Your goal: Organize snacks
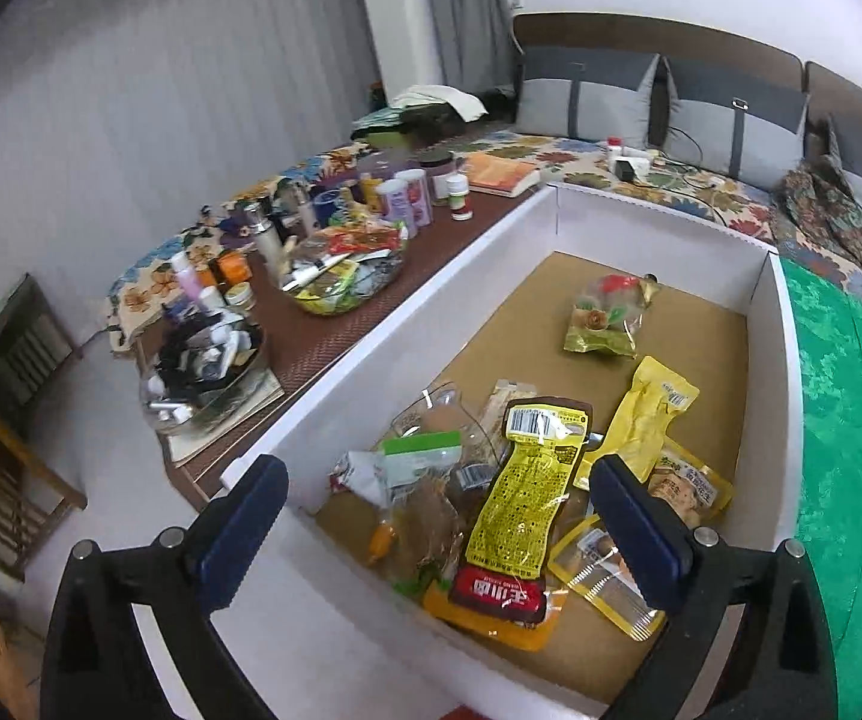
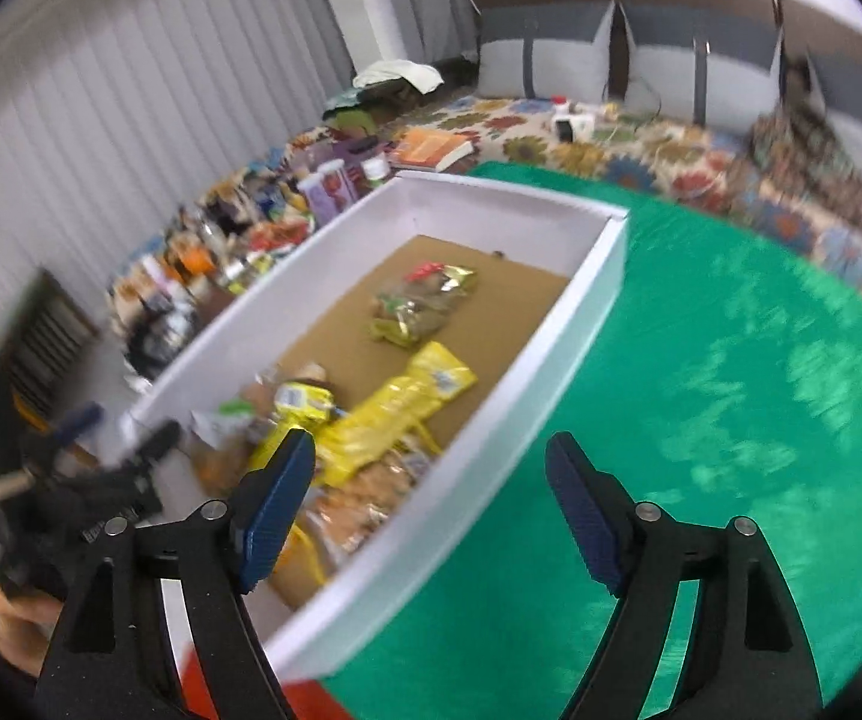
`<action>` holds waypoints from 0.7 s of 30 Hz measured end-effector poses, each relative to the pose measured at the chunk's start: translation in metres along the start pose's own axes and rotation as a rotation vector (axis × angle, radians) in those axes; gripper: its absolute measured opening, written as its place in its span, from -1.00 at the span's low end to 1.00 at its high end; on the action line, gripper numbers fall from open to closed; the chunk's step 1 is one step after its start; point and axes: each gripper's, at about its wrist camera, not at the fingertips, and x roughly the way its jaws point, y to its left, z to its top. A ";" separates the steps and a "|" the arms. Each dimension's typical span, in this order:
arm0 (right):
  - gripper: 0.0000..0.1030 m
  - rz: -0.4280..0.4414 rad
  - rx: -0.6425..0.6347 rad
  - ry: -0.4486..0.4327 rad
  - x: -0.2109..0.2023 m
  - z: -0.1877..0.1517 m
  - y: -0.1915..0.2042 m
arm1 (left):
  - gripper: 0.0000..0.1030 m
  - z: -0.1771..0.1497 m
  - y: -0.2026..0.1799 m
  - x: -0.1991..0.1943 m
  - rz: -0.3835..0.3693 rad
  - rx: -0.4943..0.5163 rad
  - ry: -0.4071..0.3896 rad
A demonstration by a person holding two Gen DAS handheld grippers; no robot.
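Snack packets (image 1: 521,498) heaped in the white box (image 1: 788,396), apparently loose, both grippers (image 1: 440,525) (image 2: 431,504) spread, empty.

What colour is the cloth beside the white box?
Green cloth, with a lighter mottled pattern; right wrist view shows it best.

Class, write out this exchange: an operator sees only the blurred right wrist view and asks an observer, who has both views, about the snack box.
Operator: Is the left gripper holding anything?
Observer: No. The left gripper is open over the near end of the box, with nothing gripped.
Operator: What lies on top of the pile?
Observer: A long yellow packet with a barcode at its far end and a red label at its near end.
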 end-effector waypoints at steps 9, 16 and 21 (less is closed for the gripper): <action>0.60 -0.060 -0.073 0.022 -0.009 -0.013 0.024 | 0.94 -0.008 0.007 -0.030 -0.030 -0.019 -0.024; 0.60 -0.071 -0.094 0.026 -0.008 -0.010 0.044 | 0.95 -0.008 0.014 -0.026 -0.092 -0.012 0.018; 0.60 -0.080 -0.125 0.034 -0.005 -0.009 0.057 | 0.95 -0.006 0.025 -0.026 -0.122 -0.052 0.013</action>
